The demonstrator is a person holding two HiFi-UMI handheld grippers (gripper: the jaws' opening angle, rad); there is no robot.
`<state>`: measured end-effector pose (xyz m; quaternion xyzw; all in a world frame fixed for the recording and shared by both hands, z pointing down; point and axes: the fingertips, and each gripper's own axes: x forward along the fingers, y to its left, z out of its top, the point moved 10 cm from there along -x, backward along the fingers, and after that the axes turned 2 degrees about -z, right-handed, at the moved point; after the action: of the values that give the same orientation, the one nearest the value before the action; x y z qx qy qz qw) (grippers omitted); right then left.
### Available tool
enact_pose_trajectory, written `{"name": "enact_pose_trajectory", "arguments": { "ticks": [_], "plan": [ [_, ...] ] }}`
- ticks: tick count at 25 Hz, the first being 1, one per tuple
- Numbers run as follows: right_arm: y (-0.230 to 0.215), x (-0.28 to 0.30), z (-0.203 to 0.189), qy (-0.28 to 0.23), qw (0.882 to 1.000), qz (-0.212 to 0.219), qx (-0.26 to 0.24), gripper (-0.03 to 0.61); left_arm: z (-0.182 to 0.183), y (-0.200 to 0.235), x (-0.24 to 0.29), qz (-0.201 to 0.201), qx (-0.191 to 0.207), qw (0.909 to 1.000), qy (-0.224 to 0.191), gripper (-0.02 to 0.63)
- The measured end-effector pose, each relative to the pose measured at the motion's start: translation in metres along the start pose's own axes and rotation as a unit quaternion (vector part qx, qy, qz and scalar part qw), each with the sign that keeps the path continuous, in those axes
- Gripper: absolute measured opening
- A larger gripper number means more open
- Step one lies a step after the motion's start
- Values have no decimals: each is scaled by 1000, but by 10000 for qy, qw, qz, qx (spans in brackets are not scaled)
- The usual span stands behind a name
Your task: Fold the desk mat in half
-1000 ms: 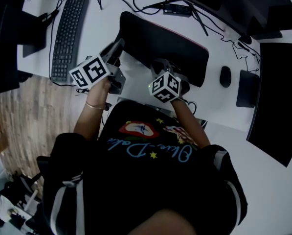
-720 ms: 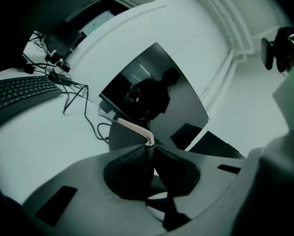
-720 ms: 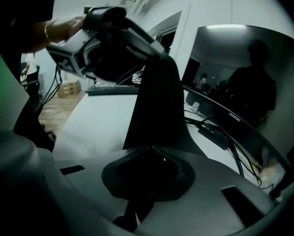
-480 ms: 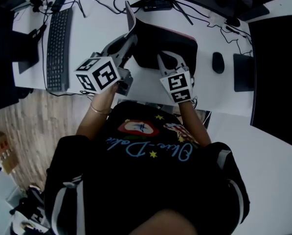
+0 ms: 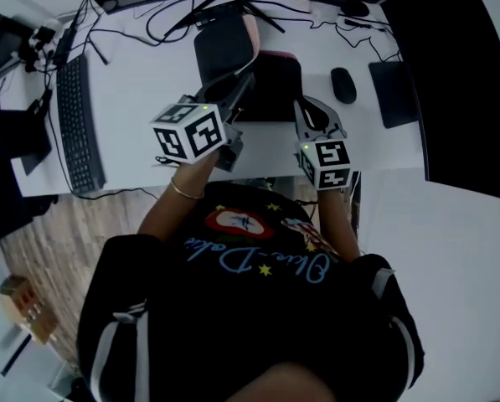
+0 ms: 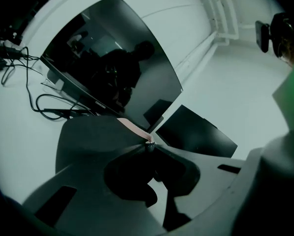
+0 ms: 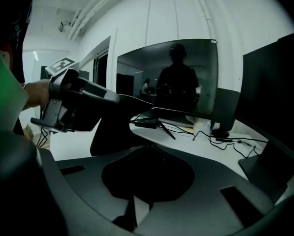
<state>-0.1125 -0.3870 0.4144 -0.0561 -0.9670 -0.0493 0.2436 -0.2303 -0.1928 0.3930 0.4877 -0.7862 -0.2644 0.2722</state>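
A: Since a second ago both grippers have gone up and away from the body. The near edge of the flat black desk mat (image 5: 275, 86) came up off the white desk (image 5: 149, 90) with them, and the mat now covers far less of the desk.
B: Left gripper (image 5: 248, 80)?
A: Jaws closed on a corner of the mat. Its own view shows the pink underside (image 6: 133, 127) pinched right at the tips.
B: Right gripper (image 5: 305, 109)?
A: Jaws fully together on the mat's near edge, right-hand side. In its view the black sheet runs right up to the tips.
B: Where is the mat?
A: Middle of the desk, between the long black keyboard (image 5: 69, 124) on the left and the black oval mouse (image 5: 342, 85) on the right. Part of it is raised off the surface, with pink showing along the edge of the raised flap. The fold isn't laid flat yet.
B: Behind it?
A: A wide dark monitor (image 6: 112, 58), with black cables (image 5: 174, 19) near its foot.
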Motion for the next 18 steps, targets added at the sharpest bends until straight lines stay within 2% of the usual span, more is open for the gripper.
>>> {"name": "enact_pose_trajectory", "arguments": {
  "ticks": [7,15,18],
  "plan": [
    [-17,-42,-14,-14,9980,-527,358,2,-36,-16,50,-170,276,9959,849,34],
    [-27,-76,-29,-19,9946,-839,619,2,-77,-22,82,-7,659,9815,1799,34],
    [-28,-83,-33,-38,9936,-897,687,2,-87,-21,86,36,720,9773,1991,35]
  ]
}}
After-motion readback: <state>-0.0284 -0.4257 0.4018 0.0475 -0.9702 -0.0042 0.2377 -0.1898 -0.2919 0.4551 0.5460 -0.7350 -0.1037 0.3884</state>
